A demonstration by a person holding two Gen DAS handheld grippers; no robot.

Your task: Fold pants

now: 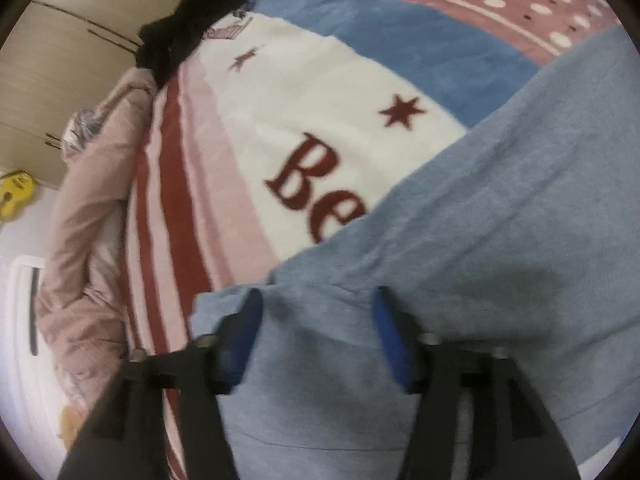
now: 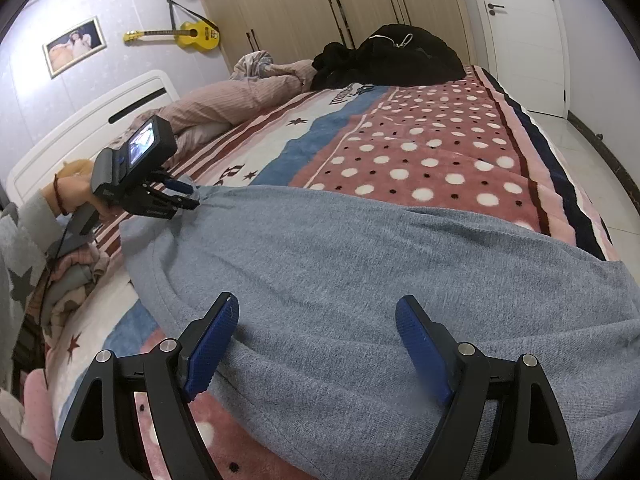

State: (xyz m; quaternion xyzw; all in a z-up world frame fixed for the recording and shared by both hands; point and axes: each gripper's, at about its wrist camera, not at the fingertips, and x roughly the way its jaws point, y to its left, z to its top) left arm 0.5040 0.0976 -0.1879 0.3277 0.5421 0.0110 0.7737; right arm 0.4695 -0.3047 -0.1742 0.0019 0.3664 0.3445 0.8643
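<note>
The grey-blue pants [image 2: 360, 260] lie spread flat across the patterned blanket [image 2: 420, 148], running from the near right to the far left. My right gripper [image 2: 318, 316] stands open low over the near part of the cloth, and its blue pads [image 2: 212, 340] sit wide apart. At the far left end of the pants, a hand [image 2: 76, 192] holds my left gripper [image 2: 192, 194] at the cloth's edge. In the left wrist view the pants [image 1: 480, 240] fill the lower right. There the left gripper [image 1: 316, 308] is open, with pants cloth lying between and under its fingers [image 1: 248, 320].
A black heap of clothes [image 2: 392, 56] and a pink duvet [image 2: 224, 100] lie at the far end of the bed. Crumpled clothes [image 2: 76, 276] sit at the left edge by a starred grey sleeve [image 2: 20, 248]. White headboard [image 2: 100, 120], wardrobe [image 2: 300, 8], door [image 2: 520, 20] and tiled floor [image 2: 592, 152] surround the bed.
</note>
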